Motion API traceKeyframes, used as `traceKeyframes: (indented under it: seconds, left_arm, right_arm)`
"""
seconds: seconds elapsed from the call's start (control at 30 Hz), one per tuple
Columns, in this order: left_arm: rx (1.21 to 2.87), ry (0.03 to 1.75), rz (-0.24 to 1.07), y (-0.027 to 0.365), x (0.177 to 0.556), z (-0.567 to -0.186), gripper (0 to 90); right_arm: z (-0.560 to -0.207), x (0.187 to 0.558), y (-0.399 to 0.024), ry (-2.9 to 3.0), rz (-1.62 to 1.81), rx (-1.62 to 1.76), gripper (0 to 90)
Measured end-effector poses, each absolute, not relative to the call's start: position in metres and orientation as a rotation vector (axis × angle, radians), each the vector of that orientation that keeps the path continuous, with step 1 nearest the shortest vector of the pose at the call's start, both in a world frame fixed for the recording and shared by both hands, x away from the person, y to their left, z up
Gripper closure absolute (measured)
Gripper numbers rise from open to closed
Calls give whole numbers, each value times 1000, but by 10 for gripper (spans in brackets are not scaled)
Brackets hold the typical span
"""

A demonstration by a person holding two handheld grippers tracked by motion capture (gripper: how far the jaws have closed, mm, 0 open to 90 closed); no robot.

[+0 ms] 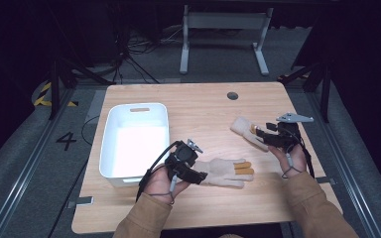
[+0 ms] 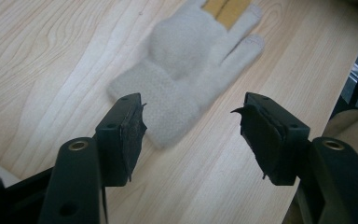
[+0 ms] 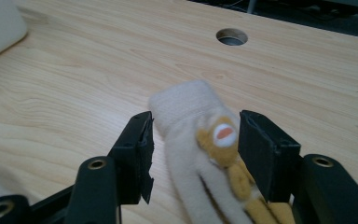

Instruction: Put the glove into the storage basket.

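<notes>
Fleece glove between the parted right claw — fingers cut off; left claw apart.

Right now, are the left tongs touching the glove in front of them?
Apart. In the left gripper view, the left tongs stand open with bare wood between each pad and the glove.

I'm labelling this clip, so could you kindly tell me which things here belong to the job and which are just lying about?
In the job:
- cream fleece glove nearer the bin
- second cream fleece glove
- left gripper
- right gripper
- perhaps the white plastic bin

Lying about:
- white metal table frame
- black floor cables
</notes>
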State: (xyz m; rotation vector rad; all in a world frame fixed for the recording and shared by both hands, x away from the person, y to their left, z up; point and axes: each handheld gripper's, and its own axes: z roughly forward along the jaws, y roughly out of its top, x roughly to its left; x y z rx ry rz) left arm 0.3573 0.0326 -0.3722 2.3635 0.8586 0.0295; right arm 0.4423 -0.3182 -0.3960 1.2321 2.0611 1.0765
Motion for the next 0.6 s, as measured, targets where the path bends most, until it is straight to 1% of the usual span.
traceKeyframes:
  seconds: [0.1, 0.23, 0.3, 0.37, 0.5, 0.6]
  left_arm:
    - [2360, 869, 35, 36, 355, -373, 398]
    - [2353, 890, 43, 41, 352, -374, 397]
    - [2352, 895, 45, 43, 350, -375, 397]
    - [2350, 901, 49, 44, 349, -376, 397]
    - [2350, 911, 46, 46, 347, -377, 397]
    - [2350, 927, 46, 49, 346, -379, 396]
  right_arm:
    - [-403, 453, -320, 2073, 1041, 1237, 453]
    - [-413, 464, -321, 2090, 1008, 1254, 428]
    - [-418, 469, -321, 2095, 1002, 1268, 439]
    - [-421, 474, -322, 2112, 990, 1281, 485]
    - [-426, 481, -324, 2105, 993, 1289, 481]
    - [-436, 491, -327, 2118, 996, 1300, 458]
